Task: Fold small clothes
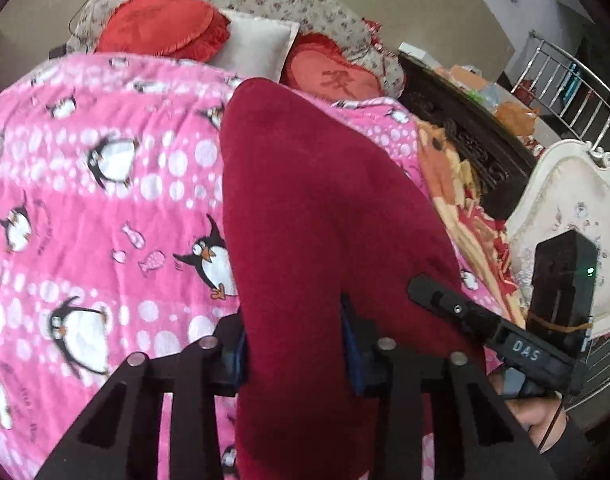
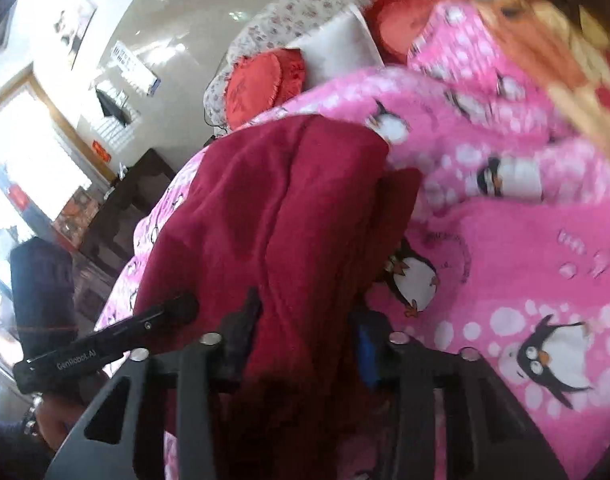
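From the left wrist, the left gripper [image 1: 295,360] has its jaws narrowed onto a fold of the dark red fleece garment [image 1: 317,216], which runs from six o'clock up to twelve across the pink penguin blanket [image 1: 105,184]. The right gripper [image 1: 425,288] pokes in at four o'clock, against the garment's edge.

From the right wrist, the right gripper [image 2: 305,340] is pinched nearly closed on bunched garment [image 2: 273,208] cloth at six o'clock; the left gripper [image 2: 185,308] sits at eight o'clock. The garment looks soft, light and floppy, likely to sag and bunch, so hems or corners seem the best places to grasp.
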Available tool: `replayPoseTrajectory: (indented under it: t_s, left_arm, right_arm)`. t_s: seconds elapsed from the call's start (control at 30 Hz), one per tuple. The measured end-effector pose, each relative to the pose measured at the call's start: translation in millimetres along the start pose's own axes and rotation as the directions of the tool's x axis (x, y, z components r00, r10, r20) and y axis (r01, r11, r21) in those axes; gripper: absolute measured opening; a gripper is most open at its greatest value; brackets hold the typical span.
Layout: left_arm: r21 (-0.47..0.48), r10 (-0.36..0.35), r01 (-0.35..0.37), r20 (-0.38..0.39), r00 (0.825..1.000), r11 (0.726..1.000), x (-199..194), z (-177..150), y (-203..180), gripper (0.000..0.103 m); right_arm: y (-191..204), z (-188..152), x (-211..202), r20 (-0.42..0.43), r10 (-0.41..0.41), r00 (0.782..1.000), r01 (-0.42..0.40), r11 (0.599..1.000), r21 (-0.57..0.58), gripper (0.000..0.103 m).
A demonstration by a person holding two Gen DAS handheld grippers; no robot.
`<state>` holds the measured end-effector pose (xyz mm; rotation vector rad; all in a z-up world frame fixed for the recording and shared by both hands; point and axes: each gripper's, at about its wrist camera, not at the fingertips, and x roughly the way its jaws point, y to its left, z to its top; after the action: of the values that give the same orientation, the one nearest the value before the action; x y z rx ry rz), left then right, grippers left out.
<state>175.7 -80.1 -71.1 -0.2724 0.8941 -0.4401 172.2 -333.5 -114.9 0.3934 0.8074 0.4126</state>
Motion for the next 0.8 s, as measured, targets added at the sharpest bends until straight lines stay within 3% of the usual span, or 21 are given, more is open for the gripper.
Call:
replayPoseTrajectory:
  t_s: [0.17, 0.3, 0.4, 0.47, 0.53, 0.63, 0.7, 0.8]
  left_arm:
    - [0.007, 0.024, -0.025, 0.058, 0.998, 1.000, -60, 2, 32, 0.039]
    - [0.015, 0.095, -0.097, 0.080, 0.992, 0.995, -87, 2, 68, 0.040]
    - [-0.001, 0.112, -0.112, 0.046, 0.993, 0.994, -82, -2, 95, 0.043]
    - [-0.005, 0.099, -0.099, 0.000, 0.995, 0.995, -63, -8, 109, 0.045]
    - [-0.019, 0.107, -0.108, -0.030, 0.994, 0.994, -51, -14, 117, 0.055]
    - [-0.058, 0.080, -0.080, -0.002, 0.997, 0.995, -59, -17, 120, 0.059]
    - [-0.061, 0.087, -0.087, 0.003, 0.996, 0.994, -68, -15, 122, 0.059]
    - [-0.050, 0.108, -0.105, 0.074, 0.991, 0.993, -94, -9, 122, 0.059]
  right_arm:
    - [61, 3, -16, 0.033, 0.085, 0.996, -0.083, 0.994, -0.064, 0.006]
    - [100, -2, 9, 0.007, 0.146, 0.989, -0.145, 0.987, -0.074, 0.006]
    - [122, -9, 37, -0.027, 0.154, 0.988, -0.156, 0.985, -0.074, 0.006]
    - [123, -14, 57, -0.056, 0.120, 0.991, -0.124, 0.991, -0.056, 0.007]
    - [111, -21, 71, -0.103, 0.075, 0.992, -0.076, 0.997, -0.007, 0.010]
    - [101, -24, 69, -0.121, 0.099, 0.988, -0.093, 0.994, 0.053, 0.013]
    - [101, -22, 63, -0.126, 0.095, 0.988, -0.090, 0.995, 0.044, 0.013]
    - [108, -19, 44, -0.124, 0.059, 0.991, -0.061, 0.998, -0.012, 0.013]
